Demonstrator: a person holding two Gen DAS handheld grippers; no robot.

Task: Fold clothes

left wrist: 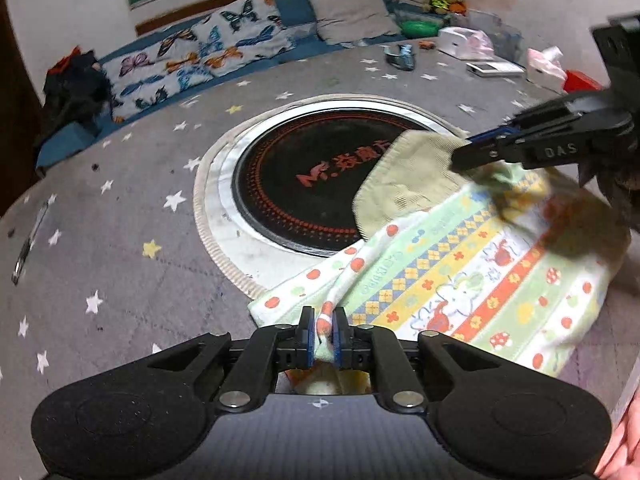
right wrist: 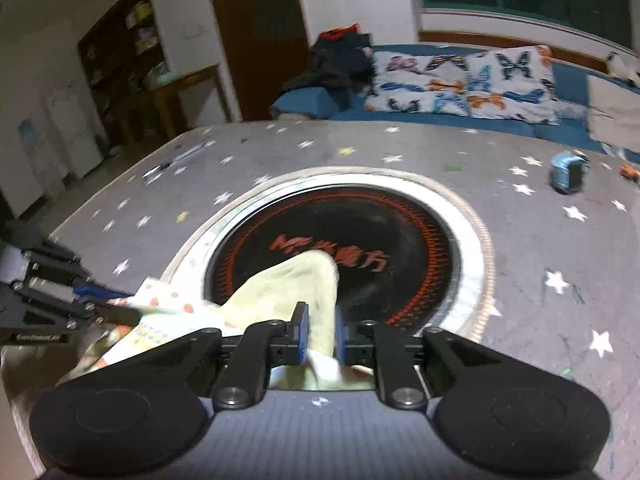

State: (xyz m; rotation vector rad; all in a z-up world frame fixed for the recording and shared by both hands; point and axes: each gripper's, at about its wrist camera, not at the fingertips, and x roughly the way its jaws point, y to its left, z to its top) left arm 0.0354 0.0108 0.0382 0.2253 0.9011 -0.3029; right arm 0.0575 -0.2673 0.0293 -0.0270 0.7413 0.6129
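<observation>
In the left wrist view, the left tool (left wrist: 323, 330) is clamped on a bunched edge of the patterned garment (left wrist: 472, 272), the cloth pinched between its blue pads (left wrist: 337, 334). The garment is printed with stripes of orange flowers, red dots and mushrooms on pale green and white. It spreads over the near right part of the grey star-printed surface (left wrist: 132, 200), and its far portion overlaps the near right rim of the round black hotplate (left wrist: 304, 184) set in the surface's middle. A plain pale green flap (left wrist: 404, 176) of the garment is turned up over the hotplate, and the right tool (left wrist: 470, 158) reaches in from the right edge, closed on the cloth at that flap. A butterfly-print pillow (left wrist: 192, 60) and a grey cushion (left wrist: 352, 16) lie on the blue bedding beyond the surface's far edge.

In the right wrist view, which is blurred, the right tool (right wrist: 322, 332) grips the pale green fabric (right wrist: 288, 292) between its pads, the cloth rising over the hotplate's (right wrist: 400, 256) near left rim. The left tool (right wrist: 116, 306) enters from the left edge, pinching the dotted edge of the garment. A small blue object (right wrist: 566, 174) sits toward the surface's far right corner.
</observation>
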